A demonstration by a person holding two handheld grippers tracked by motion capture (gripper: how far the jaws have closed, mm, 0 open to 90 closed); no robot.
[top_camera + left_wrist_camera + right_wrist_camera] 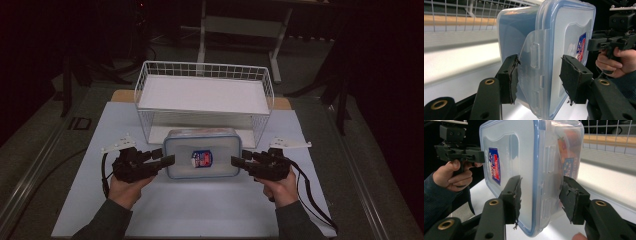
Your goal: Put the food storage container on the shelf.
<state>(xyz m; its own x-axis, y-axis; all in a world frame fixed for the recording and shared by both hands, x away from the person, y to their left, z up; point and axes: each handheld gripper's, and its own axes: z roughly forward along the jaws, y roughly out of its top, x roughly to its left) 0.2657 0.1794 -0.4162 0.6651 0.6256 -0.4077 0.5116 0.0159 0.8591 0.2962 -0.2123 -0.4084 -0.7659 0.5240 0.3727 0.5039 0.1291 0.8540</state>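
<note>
Left gripper (539, 75) jaws clamping plastic container's (554, 50) latched end, wire basket (474, 15) behind, right gripper (616, 42) beyond.

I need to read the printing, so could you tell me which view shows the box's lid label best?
The right gripper view: the label is near and large. The high view shows it small; the left gripper view shows it edge-on.

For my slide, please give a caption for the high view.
Two grippers, left and right, clamp a lidded plastic box before a wire basket.

A clear plastic food container (202, 152) with a blue-rimmed lid and a red-and-blue label is sitting level, lid up, just before the wire basket (205, 70).
</note>
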